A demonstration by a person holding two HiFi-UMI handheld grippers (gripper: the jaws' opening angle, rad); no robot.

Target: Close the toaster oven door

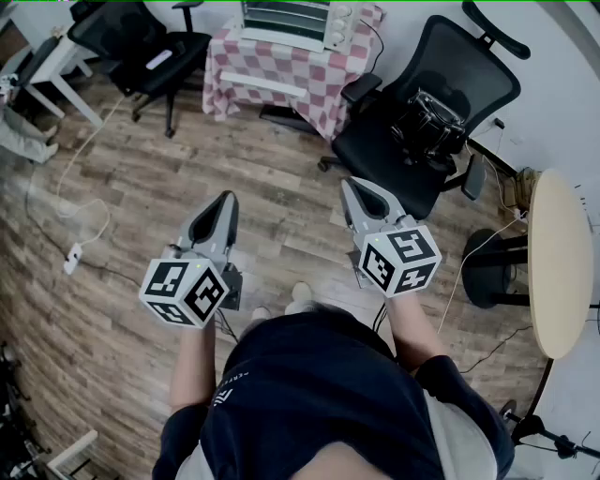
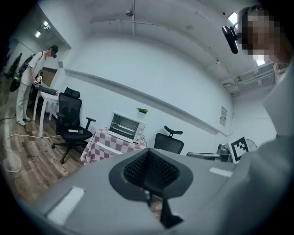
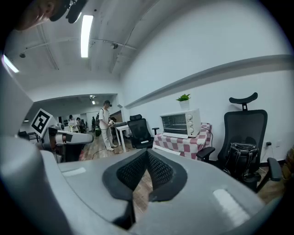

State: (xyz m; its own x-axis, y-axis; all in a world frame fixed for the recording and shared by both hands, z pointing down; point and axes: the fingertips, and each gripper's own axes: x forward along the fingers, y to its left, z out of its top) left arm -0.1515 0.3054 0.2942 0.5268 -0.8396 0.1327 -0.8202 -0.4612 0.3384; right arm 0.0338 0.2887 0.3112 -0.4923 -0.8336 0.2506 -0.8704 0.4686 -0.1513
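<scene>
The white toaster oven stands on a table with a red-and-white checked cloth at the far side of the room. Its door seems folded down, with the white handle bar out in front of the cloth. The oven also shows in the left gripper view and the right gripper view. My left gripper and right gripper are held side by side over the wooden floor, well short of the oven. The jaws of both are together with nothing between them.
A black office chair with a black bag on its seat stands right of the oven table; another chair stands left of it. A round table is at the right. A cable and power strip lie on the floor. A person stands at a white desk.
</scene>
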